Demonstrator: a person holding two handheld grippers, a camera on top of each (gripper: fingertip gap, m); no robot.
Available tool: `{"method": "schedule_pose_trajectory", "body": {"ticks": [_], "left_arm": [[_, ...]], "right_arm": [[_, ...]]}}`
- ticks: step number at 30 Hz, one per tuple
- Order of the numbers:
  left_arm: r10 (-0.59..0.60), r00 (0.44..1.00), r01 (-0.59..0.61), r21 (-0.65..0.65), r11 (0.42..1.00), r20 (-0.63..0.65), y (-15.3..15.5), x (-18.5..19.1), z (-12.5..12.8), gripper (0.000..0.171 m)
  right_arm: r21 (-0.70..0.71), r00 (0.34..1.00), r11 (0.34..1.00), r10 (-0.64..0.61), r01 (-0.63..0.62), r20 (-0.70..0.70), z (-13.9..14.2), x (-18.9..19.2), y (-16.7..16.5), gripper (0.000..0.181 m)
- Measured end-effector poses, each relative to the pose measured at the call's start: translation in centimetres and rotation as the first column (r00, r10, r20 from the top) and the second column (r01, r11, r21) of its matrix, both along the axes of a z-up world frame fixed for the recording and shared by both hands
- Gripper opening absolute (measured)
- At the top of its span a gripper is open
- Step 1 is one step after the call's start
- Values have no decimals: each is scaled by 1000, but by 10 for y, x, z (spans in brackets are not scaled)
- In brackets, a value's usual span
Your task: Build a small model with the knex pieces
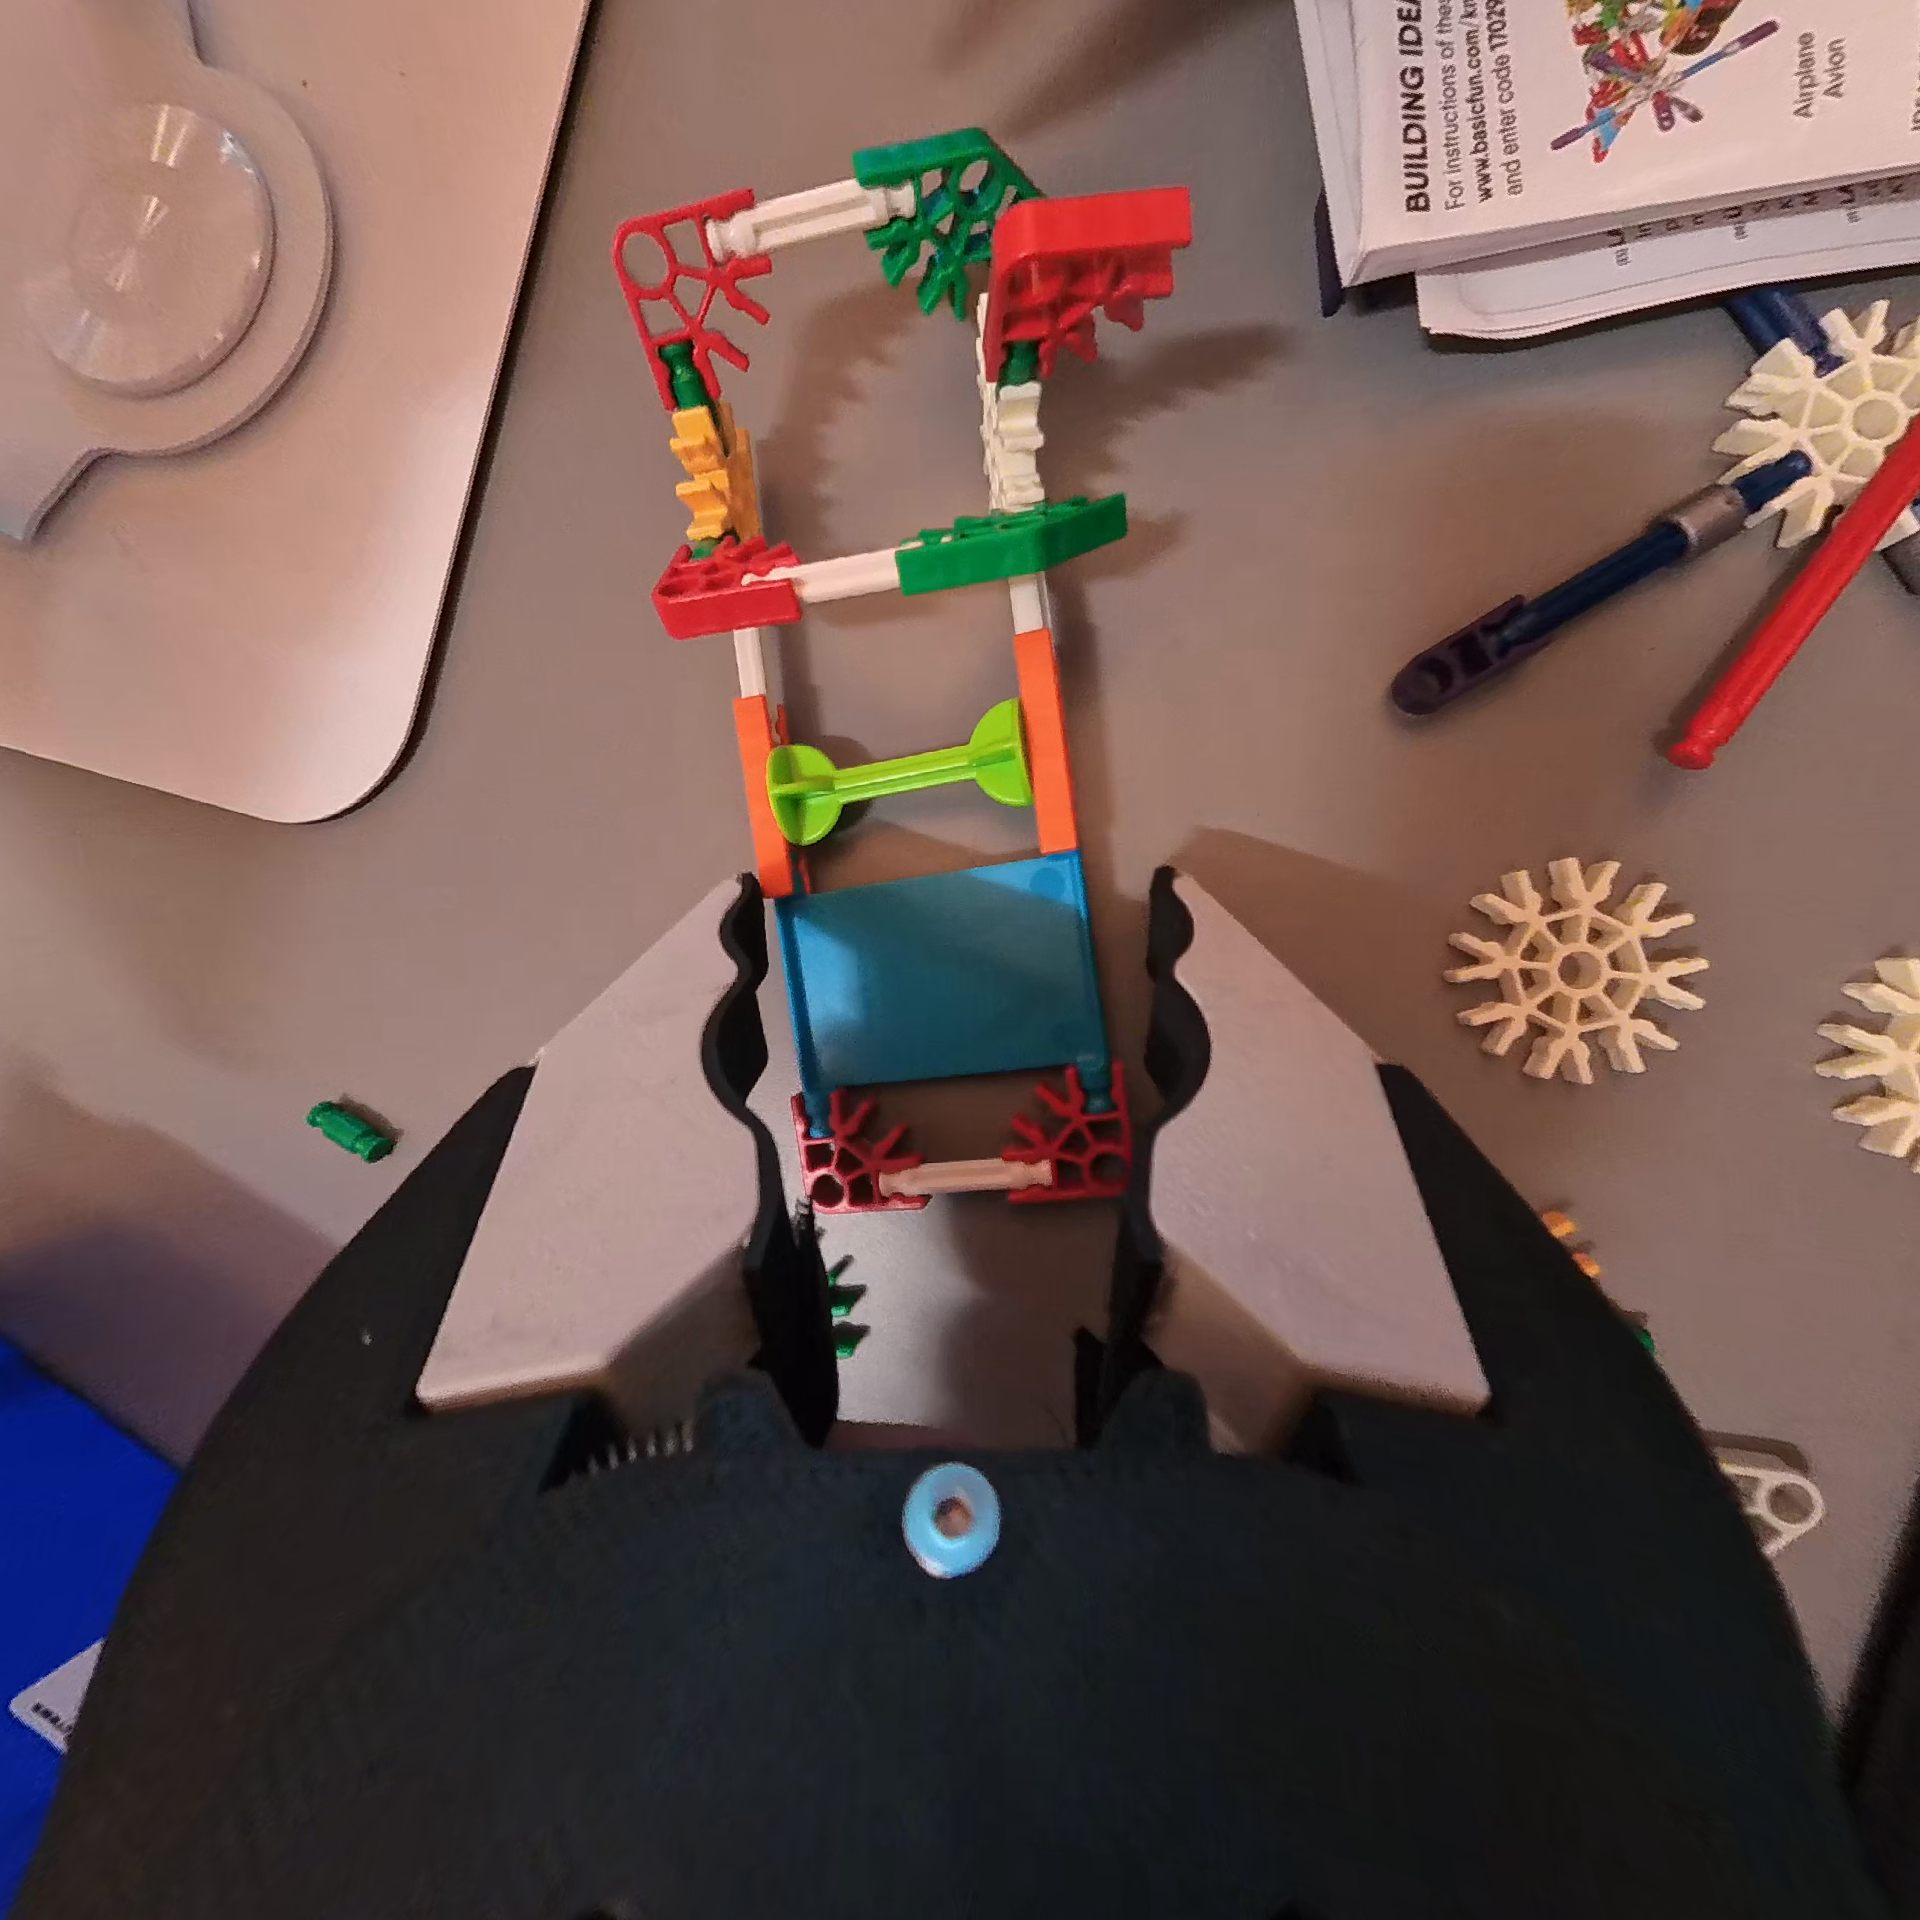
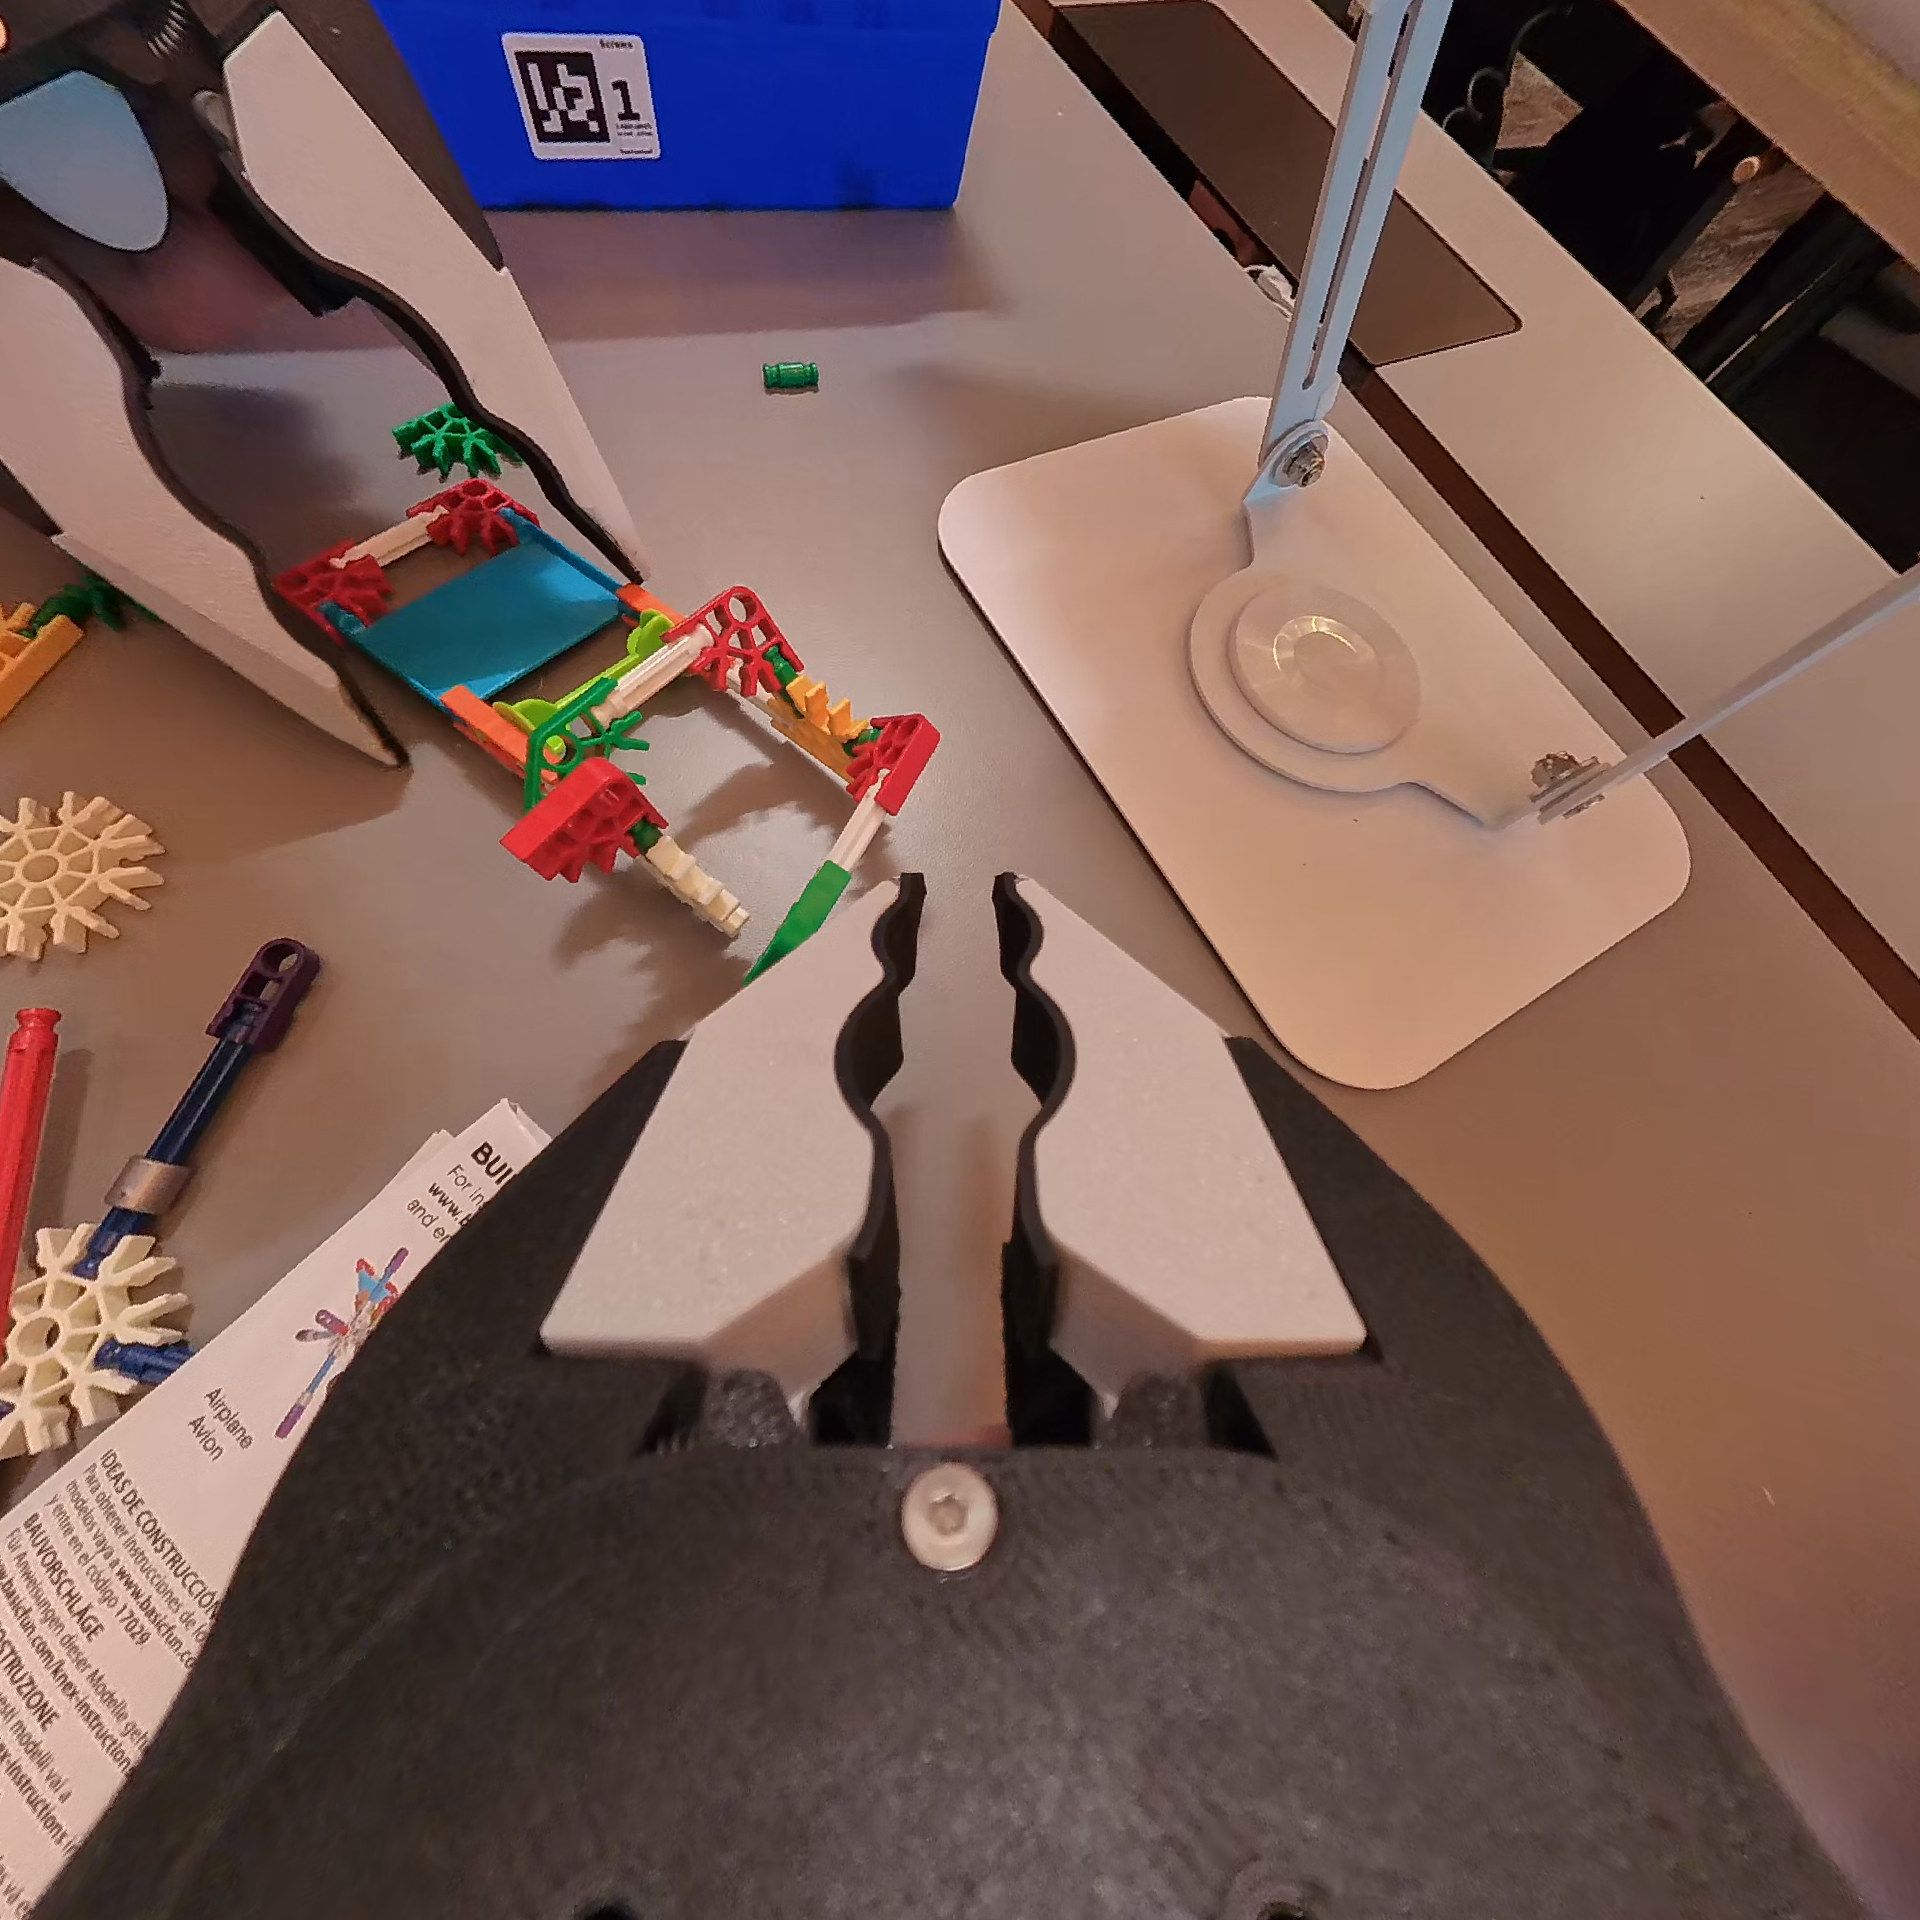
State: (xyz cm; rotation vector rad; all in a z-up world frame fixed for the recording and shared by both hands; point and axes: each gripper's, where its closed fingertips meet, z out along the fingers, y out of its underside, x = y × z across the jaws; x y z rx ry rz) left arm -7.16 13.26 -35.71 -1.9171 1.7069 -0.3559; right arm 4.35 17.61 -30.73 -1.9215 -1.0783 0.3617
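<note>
The grey desk (image 2: pixel 1039 436) carries everything; largest on it is the white lamp base (image 2: pixel 1351 748), ahead and to the right of the right tool (image 2: pixel 958 894), with the blue bin (image 2: pixel 727 114) far ahead beyond the left tool (image 1: pixel 956 904). The rod-and-connector model (image 1: pixel 904 582) lies flat on the desk, stretching forward from the left tool. That tool's fingers are spread around the model's near end, bracketing the blue panel (image 1: pixel 940 971); the left pad sits against the panel's edge, while a narrow gap shows on the right side, so it straddles rather than pinches. A firm hold would need both pads squared on the panel's long edges before closing. The right tool hangs empty, its fingers slightly parted, just beside the model's far green connector (image 2: pixel 816 909). To its left lie the instruction leaflet (image 2: pixel 312 1403) and cream snowflake connectors (image 2: pixel 62 868). A small green rod (image 2: pixel 790 375) lies far ahead.
</note>
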Motion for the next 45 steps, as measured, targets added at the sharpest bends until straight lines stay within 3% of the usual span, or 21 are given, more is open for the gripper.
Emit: {"method": "schedule_pose_trajectory", "body": {"ticks": [19, 30, 45], "left_arm": [[-80, 995, 78, -29, 997, -54, -27, -3, 3, 73], [-47, 996, 38, 111, 993, 80, -29, -6, 57, 69], [-57, 993, 19, 326, 945, 106, -10, 21, 53, 62]], "right_arm": [[14, 1000, 1000, 3, -3, 26, -3, -2, 0, 13], [31, 999, 999, -18, 17, 33, -2, 1, 3, 13], [42, 999, 999, -31, 29, 33, 0, 4, 4, 13]]}}
